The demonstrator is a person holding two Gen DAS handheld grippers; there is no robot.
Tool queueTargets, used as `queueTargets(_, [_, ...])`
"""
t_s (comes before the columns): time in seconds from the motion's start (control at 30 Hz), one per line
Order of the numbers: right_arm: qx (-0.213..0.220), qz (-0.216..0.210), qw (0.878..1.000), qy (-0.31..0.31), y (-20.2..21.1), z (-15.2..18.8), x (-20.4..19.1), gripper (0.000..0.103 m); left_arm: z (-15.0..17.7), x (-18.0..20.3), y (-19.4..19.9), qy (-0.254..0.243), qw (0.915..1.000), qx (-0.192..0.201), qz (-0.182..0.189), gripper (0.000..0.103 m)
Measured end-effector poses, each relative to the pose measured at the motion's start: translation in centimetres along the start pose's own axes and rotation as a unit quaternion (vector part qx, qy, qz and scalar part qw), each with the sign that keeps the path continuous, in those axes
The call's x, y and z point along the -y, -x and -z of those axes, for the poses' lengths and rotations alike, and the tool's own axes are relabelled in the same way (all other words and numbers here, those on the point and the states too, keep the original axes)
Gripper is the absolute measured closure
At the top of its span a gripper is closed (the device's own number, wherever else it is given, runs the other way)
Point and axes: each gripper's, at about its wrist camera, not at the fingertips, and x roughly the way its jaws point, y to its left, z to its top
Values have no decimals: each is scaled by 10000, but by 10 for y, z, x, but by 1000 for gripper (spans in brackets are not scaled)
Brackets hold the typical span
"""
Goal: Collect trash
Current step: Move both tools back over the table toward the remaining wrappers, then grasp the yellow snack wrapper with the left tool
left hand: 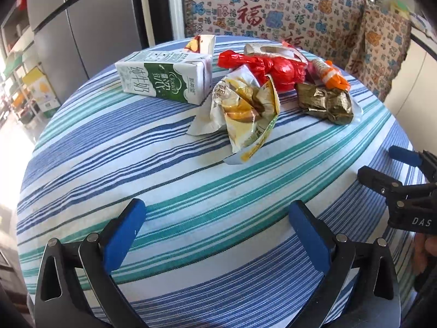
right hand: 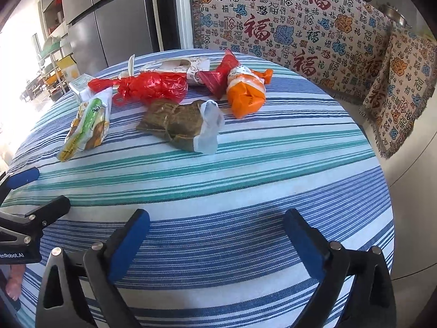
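Left gripper (left hand: 217,231) and right gripper (right hand: 215,239): jaws wide apart, nothing between them, both above the near striped counter (left hand: 191,191). Trash sits clustered at the far side: milk carton (left hand: 164,78), red bag (left hand: 262,67), crumpled yellow wrapper (left hand: 245,112), leaf-wrapped bundle (right hand: 174,123), orange packet (right hand: 245,94).

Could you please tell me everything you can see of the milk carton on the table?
The milk carton is a white and green cardboard box printed with Chinese writing and the word "Cloud". It lies on its side on the striped tablecloth, at the left end of the trash pile. Its folded top faces right, close to the yellow wrapper. Neither gripper touches it.
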Motion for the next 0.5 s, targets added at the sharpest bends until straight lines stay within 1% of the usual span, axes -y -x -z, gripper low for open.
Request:
queueTargets(0.13, [-14,-4,10000,-31,-1,0,0,0,2,-1,0,3,10000,3,0,0])
queueTargets(0.5, [-17,-1,10000,-37,-2,-2,1,0,2,-1,0,5,10000,11,-3,0])
